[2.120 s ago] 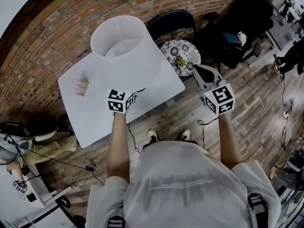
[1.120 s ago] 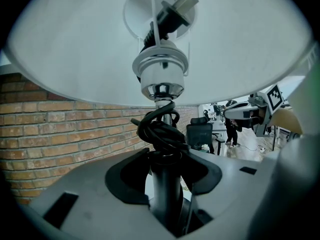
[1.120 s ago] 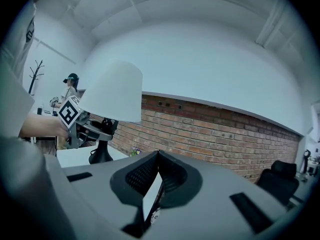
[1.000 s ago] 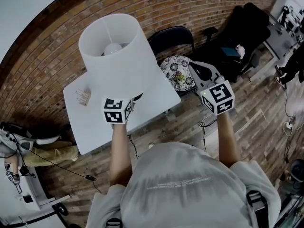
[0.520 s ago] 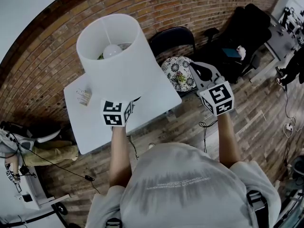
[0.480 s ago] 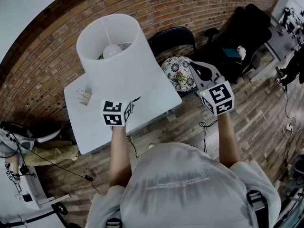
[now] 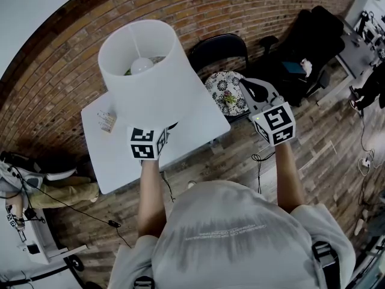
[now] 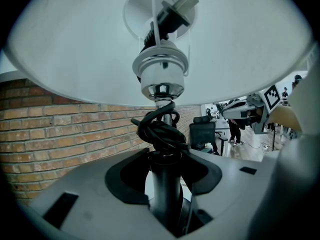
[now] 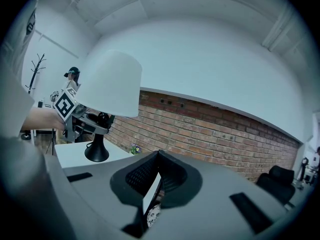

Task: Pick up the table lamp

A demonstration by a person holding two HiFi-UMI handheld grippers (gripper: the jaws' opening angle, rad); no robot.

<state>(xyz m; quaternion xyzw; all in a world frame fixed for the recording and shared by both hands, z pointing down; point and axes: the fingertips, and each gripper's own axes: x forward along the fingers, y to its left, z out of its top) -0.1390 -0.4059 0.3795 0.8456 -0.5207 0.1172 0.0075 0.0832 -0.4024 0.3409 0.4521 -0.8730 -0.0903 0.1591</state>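
Observation:
The table lamp has a wide white shade [image 7: 153, 71] and a black stem [image 8: 165, 194] with its cord [image 8: 159, 131] wound round it. My left gripper [image 7: 163, 131] is shut on the stem just under the shade, over the white table [image 7: 117, 158]. In the right gripper view the shade [image 9: 107, 84] stands upright above the black base [image 9: 96, 154], which is close over the table; I cannot tell whether it touches. My right gripper [image 7: 251, 88] is held off to the right beyond the table edge, shut with nothing in it.
A small packet [image 7: 107, 120] lies on the table's far left. Behind the table stand a black folding chair [image 7: 219, 41] and a patterned round stool [image 7: 224, 88] with a small plant. Black office chairs [image 7: 304, 32] are at the right. The brick wall [image 7: 60, 59] is close behind.
Over two seconds the lamp shade has moved up and to the left with my left gripper. In the last half second almost nothing has shifted. The right gripper stays put.

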